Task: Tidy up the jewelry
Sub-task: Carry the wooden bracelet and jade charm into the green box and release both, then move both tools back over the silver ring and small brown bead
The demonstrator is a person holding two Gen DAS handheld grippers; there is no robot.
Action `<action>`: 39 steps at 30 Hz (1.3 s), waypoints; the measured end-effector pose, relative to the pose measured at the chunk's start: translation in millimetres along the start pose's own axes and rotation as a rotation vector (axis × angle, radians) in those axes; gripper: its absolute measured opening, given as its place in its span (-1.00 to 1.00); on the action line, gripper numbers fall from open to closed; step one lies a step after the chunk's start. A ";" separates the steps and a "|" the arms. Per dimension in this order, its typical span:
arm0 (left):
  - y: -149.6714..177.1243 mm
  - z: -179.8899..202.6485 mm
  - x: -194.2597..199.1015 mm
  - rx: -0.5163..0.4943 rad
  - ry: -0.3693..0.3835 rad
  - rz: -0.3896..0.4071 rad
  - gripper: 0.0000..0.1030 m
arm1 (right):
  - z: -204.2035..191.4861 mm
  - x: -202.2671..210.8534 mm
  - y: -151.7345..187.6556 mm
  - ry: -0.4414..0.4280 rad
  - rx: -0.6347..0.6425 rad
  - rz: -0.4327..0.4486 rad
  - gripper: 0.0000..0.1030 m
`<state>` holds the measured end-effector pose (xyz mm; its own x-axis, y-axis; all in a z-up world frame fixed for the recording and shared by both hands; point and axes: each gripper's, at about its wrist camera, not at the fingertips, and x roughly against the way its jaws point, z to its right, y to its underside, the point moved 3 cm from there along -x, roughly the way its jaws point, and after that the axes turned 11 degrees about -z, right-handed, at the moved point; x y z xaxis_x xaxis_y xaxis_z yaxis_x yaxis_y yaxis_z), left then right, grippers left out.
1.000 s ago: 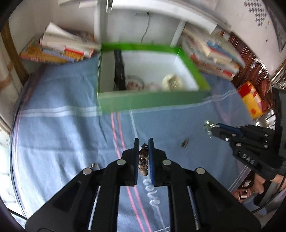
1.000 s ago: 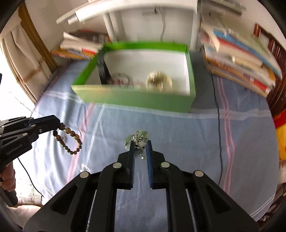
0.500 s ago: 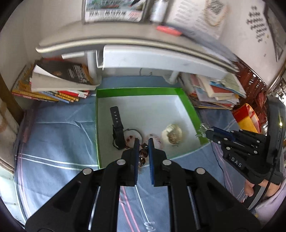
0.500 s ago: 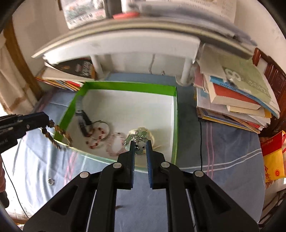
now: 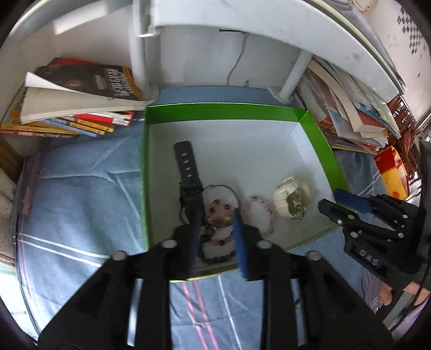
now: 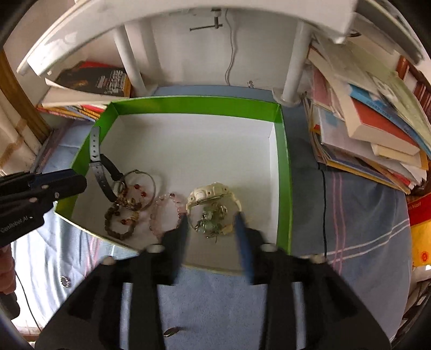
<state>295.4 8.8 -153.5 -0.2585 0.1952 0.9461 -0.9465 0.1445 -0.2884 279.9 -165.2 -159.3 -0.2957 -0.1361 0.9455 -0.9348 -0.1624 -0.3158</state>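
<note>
A green box (image 5: 315,129) (image 6: 285,167) with a white floor holds the jewelry. My left gripper (image 5: 215,215) is open over its near edge; the brown bead bracelet (image 5: 215,254) (image 6: 118,223) lies below it beside a black watch (image 5: 188,172) and a red-bead bangle (image 5: 219,208). My right gripper (image 6: 211,218) is open over a silver charm piece (image 6: 210,224) that lies on a cream watch (image 6: 212,192) (image 5: 292,196). A pink bead bracelet (image 6: 165,212) lies between the two heaps. Each gripper shows in the other's view, the left (image 6: 62,183) and the right (image 5: 331,204).
The box stands on a blue cloth (image 5: 80,204) under a white shelf (image 6: 172,16). Book stacks flank it, left (image 5: 75,107) and right (image 6: 371,129). A small silver piece (image 6: 64,281) and a dark bit (image 6: 169,332) lie on the cloth near me.
Both grippers have moved forward over the box and opened. The brown bracelet and the silver charm piece have dropped from them into the box.
</note>
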 end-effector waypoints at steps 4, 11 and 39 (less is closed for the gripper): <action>20.6 -11.1 16.7 0.011 -0.034 0.024 -0.20 | 1.9 18.3 17.6 -0.021 -0.019 0.020 -0.20; 89.1 -32.2 20.3 0.101 -0.089 0.005 0.07 | -5.1 24.0 73.3 -0.006 -0.003 -0.024 -0.13; 242.2 -52.4 30.3 0.352 -0.162 -0.009 0.45 | -65.4 -14.4 129.5 0.060 0.114 -0.124 0.06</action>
<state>68.4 100.5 -202.4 -0.2506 0.0354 0.9675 -0.9500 -0.2015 -0.2387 150.2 -120.4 -208.6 -0.1941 -0.0504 0.9797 -0.9375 -0.2846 -0.2004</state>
